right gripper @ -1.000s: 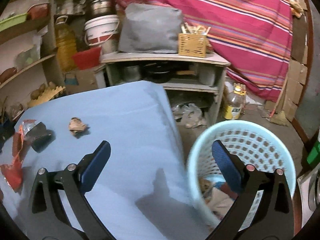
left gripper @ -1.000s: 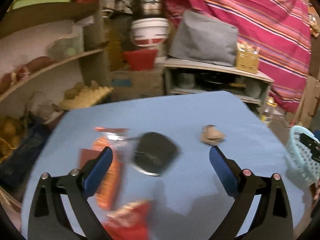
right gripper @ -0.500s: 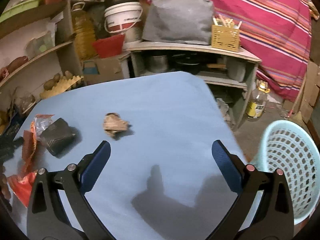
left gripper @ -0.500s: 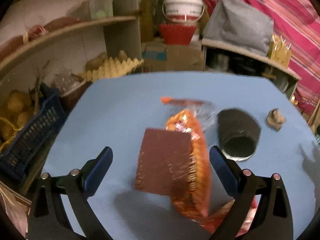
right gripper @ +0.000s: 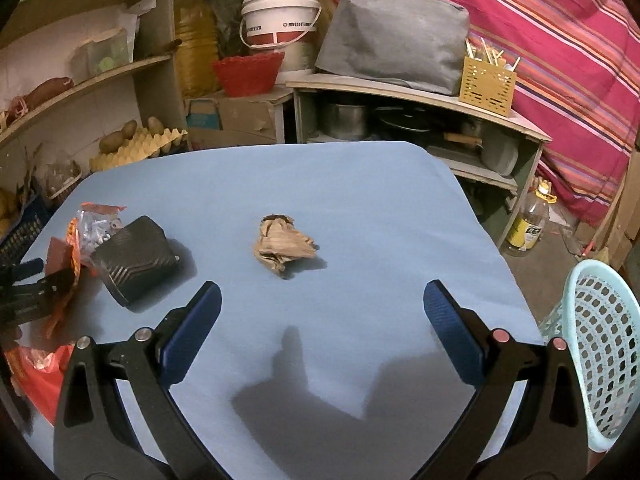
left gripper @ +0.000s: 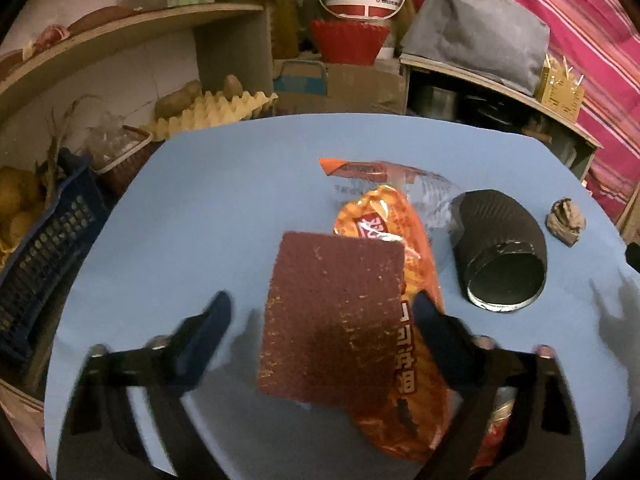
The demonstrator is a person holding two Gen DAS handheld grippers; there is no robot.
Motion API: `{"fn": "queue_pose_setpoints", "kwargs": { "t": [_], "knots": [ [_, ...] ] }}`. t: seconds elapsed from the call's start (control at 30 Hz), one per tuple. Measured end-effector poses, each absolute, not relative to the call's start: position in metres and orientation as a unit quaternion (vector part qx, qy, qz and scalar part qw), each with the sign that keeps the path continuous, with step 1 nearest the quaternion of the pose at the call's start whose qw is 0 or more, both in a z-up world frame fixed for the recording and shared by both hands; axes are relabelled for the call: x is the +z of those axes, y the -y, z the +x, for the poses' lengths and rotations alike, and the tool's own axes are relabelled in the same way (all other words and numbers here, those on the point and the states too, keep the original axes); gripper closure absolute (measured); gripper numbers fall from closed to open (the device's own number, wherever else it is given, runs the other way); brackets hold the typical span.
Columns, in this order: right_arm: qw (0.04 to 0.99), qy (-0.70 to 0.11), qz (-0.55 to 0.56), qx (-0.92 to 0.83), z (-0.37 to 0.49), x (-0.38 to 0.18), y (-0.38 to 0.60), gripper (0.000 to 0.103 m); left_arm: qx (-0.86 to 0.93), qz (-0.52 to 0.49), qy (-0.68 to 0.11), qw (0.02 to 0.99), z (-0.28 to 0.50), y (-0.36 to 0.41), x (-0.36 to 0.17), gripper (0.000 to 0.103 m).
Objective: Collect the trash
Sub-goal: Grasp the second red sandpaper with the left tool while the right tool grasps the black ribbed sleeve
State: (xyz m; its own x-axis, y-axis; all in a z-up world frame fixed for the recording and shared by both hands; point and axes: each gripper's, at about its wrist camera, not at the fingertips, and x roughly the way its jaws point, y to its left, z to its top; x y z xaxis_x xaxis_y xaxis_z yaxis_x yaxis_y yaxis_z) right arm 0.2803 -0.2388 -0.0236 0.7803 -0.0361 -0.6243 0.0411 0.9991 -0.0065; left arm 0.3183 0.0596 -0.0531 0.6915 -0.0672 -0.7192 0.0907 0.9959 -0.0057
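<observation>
My left gripper [left gripper: 324,320] is open, its fingers on either side of a dark red abrasive pad [left gripper: 332,320] that lies on an orange snack wrapper [left gripper: 396,344]. A crushed black paper cup [left gripper: 500,256] lies on its side to the right, and a crumpled brown paper ball [left gripper: 566,222] beyond it. My right gripper [right gripper: 320,316] is open and empty above the blue table [right gripper: 360,208], with the brown paper ball [right gripper: 282,246] ahead of it. The cup [right gripper: 134,258] and wrappers [right gripper: 72,256] show at the left. A light blue trash basket [right gripper: 600,352] stands off the table's right edge.
Shelves with an egg tray [left gripper: 208,110], potatoes and a dark blue crate [left gripper: 44,248] stand left of the table. A low shelf with pots, a grey bag [right gripper: 392,52] and a yellow basket stands behind. A bottle [right gripper: 528,228] sits on the floor at the right.
My left gripper has moved in over the red pad and wrapper, which now fill its view. My right gripper has swung left from the basket toward the paper ball.
</observation>
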Motion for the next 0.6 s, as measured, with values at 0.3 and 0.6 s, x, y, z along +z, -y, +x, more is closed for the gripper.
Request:
{"fn": "queue_pose_setpoints", "kwargs": {
  "t": [0.3,0.6],
  "knots": [
    [0.945,-0.328,0.002,-0.007,0.283,-0.023,0.219,0.004,-0.037,0.011,-0.382,0.923,0.312,-0.07,-0.045,0.04],
    [0.943,-0.331,-0.006,0.023,0.297,-0.027,0.18,0.004,-0.007,0.003,-0.324,0.946,0.285,-0.096,-0.005,0.04]
  ]
}}
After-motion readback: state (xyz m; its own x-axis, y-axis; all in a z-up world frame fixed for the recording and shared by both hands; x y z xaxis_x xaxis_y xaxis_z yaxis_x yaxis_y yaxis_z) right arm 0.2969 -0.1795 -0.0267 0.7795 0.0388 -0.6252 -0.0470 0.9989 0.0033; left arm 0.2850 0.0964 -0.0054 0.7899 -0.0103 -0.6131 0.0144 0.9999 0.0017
